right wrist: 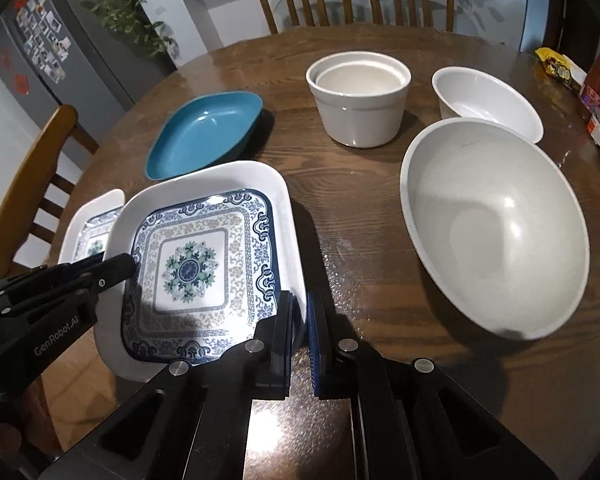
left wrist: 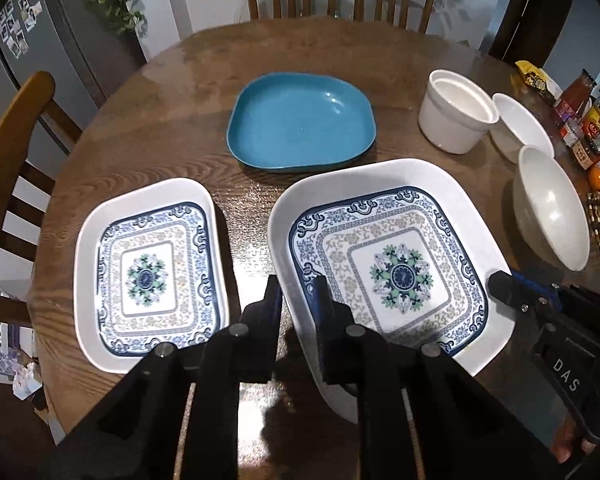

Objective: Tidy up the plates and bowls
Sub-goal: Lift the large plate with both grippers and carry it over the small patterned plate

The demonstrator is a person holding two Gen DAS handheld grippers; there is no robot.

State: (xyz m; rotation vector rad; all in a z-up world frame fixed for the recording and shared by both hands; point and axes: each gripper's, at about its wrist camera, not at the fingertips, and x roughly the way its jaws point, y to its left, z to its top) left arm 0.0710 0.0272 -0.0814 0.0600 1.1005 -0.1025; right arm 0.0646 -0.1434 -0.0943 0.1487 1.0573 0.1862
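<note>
Both grippers, left gripper (left wrist: 296, 292) and right gripper (right wrist: 300, 312), pinch the big square white blue-patterned plate (left wrist: 384, 264), its 9 and 3 o'clock rims.

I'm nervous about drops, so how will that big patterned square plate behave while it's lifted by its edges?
The big patterned plate looks rigid, so it shouldn't flex. Its glossy white rim may slip in the left gripper and right gripper jaws. Pinched only at opposite edges, it could tilt.
</note>
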